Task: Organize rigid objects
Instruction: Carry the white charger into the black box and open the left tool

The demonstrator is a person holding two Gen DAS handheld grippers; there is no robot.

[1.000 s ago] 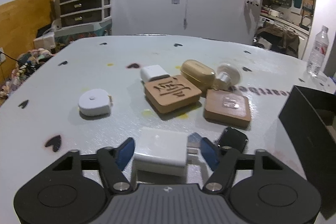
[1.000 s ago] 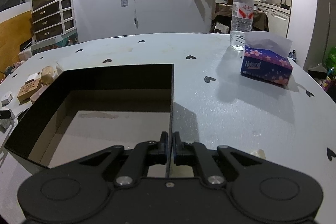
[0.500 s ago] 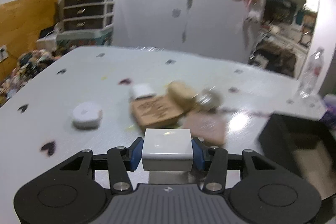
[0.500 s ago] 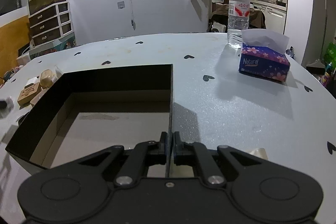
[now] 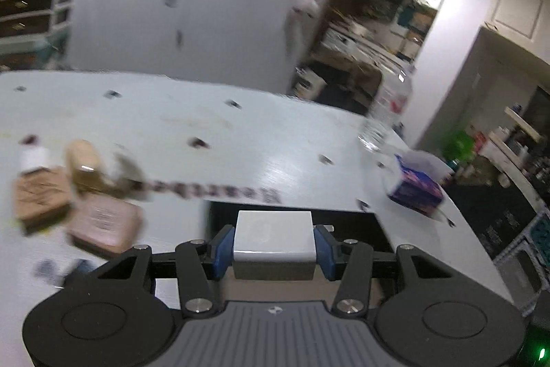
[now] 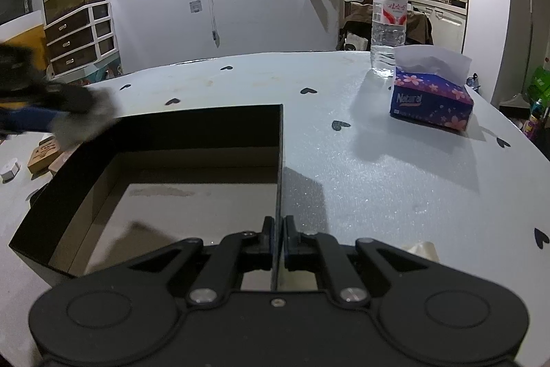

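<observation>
Stock so far: we carry the first piece, a white block (image 5: 274, 241) pinched in the left gripper (image 5: 273, 250) above the empty black box (image 6: 165, 140), whose wall the right gripper (image 6: 277, 238) clamps; wooden tiles (image 5: 41, 195) await on the table (image 5: 275, 153).

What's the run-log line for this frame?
left hand-held gripper: shut on white block, above black box | right hand-held gripper: shut on box wall | wooden blocks: on table

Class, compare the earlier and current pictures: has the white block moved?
Yes. The white block, clamped in the left gripper, has left the table beside the wooden tiles and reached the black box.
</observation>
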